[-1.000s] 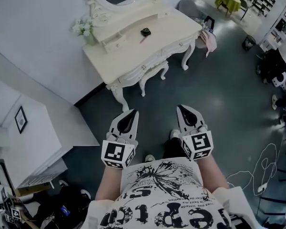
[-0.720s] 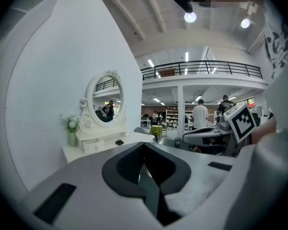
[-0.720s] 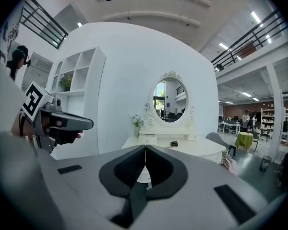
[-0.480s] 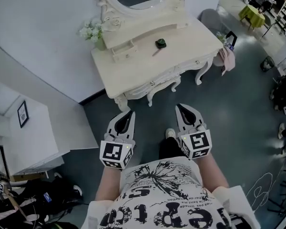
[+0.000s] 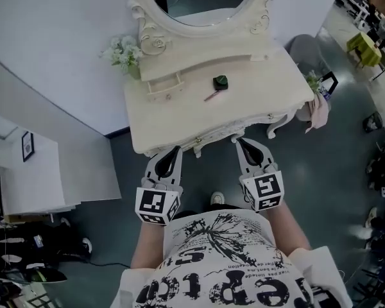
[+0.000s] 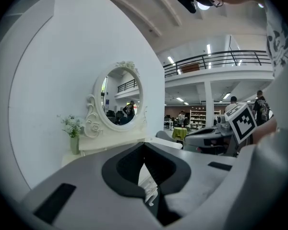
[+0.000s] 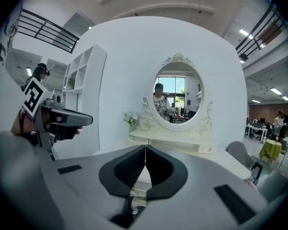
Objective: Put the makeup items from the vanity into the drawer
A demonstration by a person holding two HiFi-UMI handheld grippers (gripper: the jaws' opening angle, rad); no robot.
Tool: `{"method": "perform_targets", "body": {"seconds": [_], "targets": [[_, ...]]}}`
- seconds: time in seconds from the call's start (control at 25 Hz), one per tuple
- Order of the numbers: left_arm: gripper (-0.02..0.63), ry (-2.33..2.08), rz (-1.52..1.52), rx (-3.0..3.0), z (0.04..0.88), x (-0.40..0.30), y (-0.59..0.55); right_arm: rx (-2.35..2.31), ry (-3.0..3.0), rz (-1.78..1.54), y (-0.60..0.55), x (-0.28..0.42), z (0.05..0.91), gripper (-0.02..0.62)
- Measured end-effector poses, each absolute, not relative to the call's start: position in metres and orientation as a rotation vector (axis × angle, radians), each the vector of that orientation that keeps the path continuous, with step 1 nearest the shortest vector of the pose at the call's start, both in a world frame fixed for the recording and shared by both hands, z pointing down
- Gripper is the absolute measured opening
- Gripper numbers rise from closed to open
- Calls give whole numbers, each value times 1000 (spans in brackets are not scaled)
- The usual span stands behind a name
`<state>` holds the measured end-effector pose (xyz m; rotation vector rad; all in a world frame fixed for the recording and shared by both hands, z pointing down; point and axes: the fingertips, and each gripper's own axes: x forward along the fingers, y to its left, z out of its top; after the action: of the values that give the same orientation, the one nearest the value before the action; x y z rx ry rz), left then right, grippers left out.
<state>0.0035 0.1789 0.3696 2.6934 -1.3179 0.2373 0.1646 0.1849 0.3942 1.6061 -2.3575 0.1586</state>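
Compact [image 5: 220, 81] and pencil [image 5: 212, 95] are lying on worktop [image 5: 256, 111], likely light, hard, slippery, best pinched across their sides; left tool [image 5: 175, 153] and right tool [image 5: 242, 144] are hovering closed, empty.

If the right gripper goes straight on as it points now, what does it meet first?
Likely the front edge of the vanity; the shut right gripper is close to it. Height is unclear: it could skim over the top.
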Motion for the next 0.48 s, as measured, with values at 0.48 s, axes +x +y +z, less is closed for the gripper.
{"method": "perform_targets", "body": {"seconds": [0.48], "targets": [[20, -1441, 232, 2569, 387, -19, 91, 1449, -2407, 185, 78, 146, 417, 18]]}}
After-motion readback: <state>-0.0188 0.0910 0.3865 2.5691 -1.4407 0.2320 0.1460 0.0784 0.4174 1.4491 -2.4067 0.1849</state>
